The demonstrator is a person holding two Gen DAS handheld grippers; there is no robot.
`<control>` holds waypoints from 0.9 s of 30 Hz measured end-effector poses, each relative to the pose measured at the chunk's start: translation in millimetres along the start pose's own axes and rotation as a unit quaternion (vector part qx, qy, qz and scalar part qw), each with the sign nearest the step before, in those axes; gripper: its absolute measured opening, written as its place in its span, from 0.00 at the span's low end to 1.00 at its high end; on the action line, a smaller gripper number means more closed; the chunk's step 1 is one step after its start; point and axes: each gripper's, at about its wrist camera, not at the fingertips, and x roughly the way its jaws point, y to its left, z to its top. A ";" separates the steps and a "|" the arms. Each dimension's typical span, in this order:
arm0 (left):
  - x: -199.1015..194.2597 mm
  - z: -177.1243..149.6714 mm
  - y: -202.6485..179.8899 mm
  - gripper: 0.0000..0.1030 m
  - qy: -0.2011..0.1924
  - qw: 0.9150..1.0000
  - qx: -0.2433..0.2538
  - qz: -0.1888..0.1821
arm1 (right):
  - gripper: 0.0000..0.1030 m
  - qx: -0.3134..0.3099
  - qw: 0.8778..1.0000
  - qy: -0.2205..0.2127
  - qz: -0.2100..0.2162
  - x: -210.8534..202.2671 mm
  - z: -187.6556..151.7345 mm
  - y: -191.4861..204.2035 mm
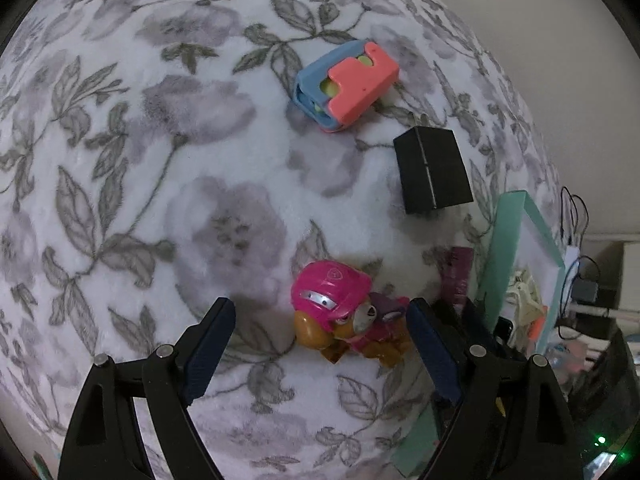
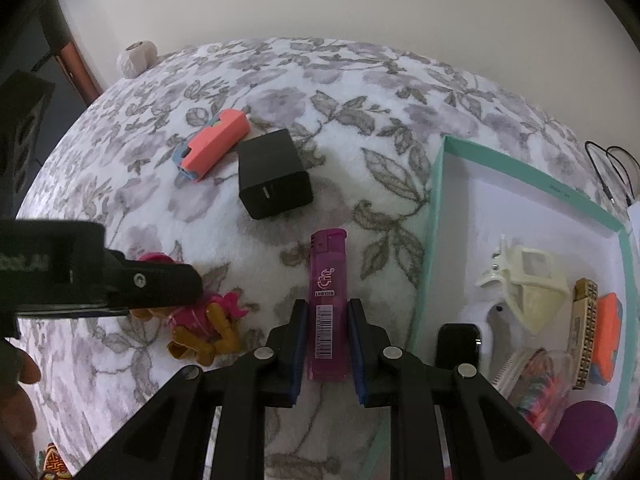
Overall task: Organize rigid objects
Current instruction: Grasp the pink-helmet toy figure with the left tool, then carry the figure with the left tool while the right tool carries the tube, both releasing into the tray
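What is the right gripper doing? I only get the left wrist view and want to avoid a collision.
Observer: The right gripper is shut on a purple lighter.
Operator: Where's my left gripper relative to it?
Observer: The left gripper, jaws open, hangs over the toy pup, left of the lighter.
Operator: What's in the box?
Observer: The teal box already holds a cream hair clip and a harmonica.

Dim, soft light; heavy fisheye warp, edges dark w/ blur.
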 end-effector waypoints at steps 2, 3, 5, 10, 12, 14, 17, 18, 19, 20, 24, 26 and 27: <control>0.3 -2.6 0.3 0.85 -0.007 1.000 -0.007 0.003 | 0.20 0.004 1.000 -0.003 0.001 -3.2 -0.4 -4.1; -0.4 -3.6 -0.9 0.85 -0.011 1.000 -0.012 0.002 | 0.20 0.007 1.000 -0.005 0.008 -4.6 -0.5 -6.2; -2.2 -2.8 -0.3 0.83 -0.017 1.000 -0.022 -0.001 | 0.20 0.011 1.000 -0.007 0.013 -6.9 -0.3 -8.5; -6.9 -11.8 4.9 0.62 -0.037 0.998 -0.052 -0.014 | 0.20 0.007 1.000 -0.011 0.016 -10.0 -0.9 -8.5; -9.4 -13.1 13.2 0.50 -0.044 0.997 -0.061 -0.004 | 0.20 0.007 1.000 -0.011 0.019 -10.1 -1.0 -9.2; -12.9 -9.6 18.7 0.38 -0.051 0.997 -0.059 -0.006 | 0.20 0.006 1.000 -0.011 0.019 -10.5 -1.1 -9.3; -14.5 -14.5 17.7 0.37 -0.056 0.997 -0.049 -0.002 | 0.20 0.006 1.000 -0.011 0.019 -10.6 -1.3 -9.2; -14.2 -14.7 13.5 0.37 -0.059 0.997 -0.046 -0.001 | 0.20 0.006 1.000 -0.011 0.020 -10.7 -1.3 -9.1; -13.1 -15.6 8.7 0.37 -0.061 0.997 -0.045 0.001 | 0.20 0.007 1.000 -0.011 0.020 -10.9 -1.2 -9.1; -13.8 -17.4 7.8 0.37 -0.063 0.997 -0.041 0.002 | 0.20 0.007 1.000 -0.012 0.020 -10.9 -0.9 -9.0; -14.5 -15.4 -0.5 0.37 -0.070 0.997 -0.037 0.005 | 0.20 0.008 1.000 -0.017 0.019 -16.3 -0.2 -10.3; -17.4 -15.0 -5.2 0.37 -0.081 0.996 -0.031 0.010 | 0.20 0.012 0.999 -0.021 0.025 -20.3 0.8 -11.6; -17.0 -10.9 -9.1 0.37 -0.085 0.996 -0.029 0.012 | 0.20 0.013 0.999 -0.024 0.028 -22.3 1.4 -12.2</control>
